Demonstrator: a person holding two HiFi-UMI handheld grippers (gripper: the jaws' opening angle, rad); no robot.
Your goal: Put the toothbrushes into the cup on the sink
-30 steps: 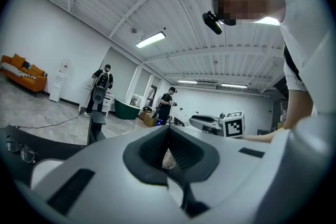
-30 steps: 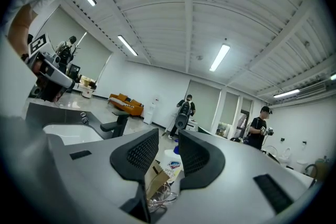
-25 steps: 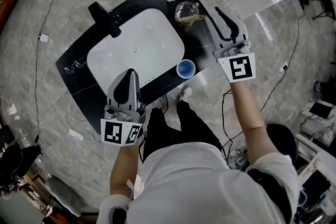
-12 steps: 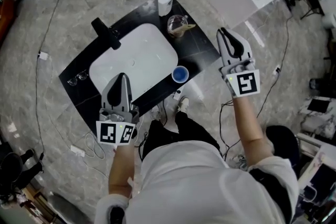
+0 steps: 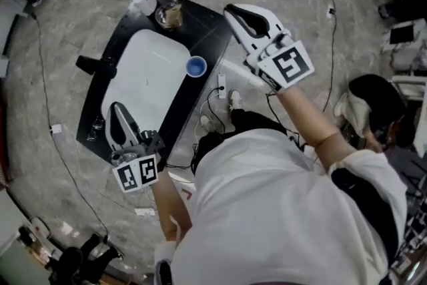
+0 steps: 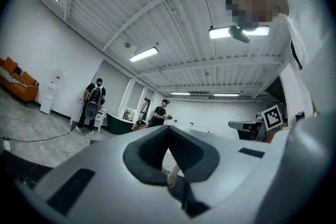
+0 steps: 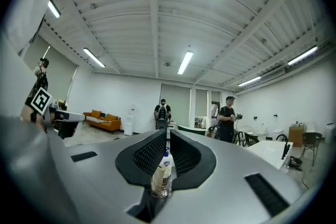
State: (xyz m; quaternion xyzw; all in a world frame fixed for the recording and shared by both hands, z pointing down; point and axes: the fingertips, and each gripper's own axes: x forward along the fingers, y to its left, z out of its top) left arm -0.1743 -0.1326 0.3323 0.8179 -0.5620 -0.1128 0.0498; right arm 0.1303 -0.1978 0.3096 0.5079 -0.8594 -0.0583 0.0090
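The left gripper [image 5: 117, 111], above the sink [image 5: 155, 63], and the right gripper [image 5: 233, 11] are both squeezing shut on nothing, blue cup [image 5: 196, 67] sitting between them.

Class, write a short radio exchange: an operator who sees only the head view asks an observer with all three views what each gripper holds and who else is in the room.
Operator: Is my right side gripping anything?
Observer: No. The jaws of the right gripper are closed to a slit with nothing in them. A blue-capped bottle and a glass cup show through it, well beyond.
Operator: The left?
Observer: The jaws of the left gripper meet at the tips, clamping nothing.
Operator: Anyone around?
Observer: Two: a person wearing a backpack, and another person farther right.
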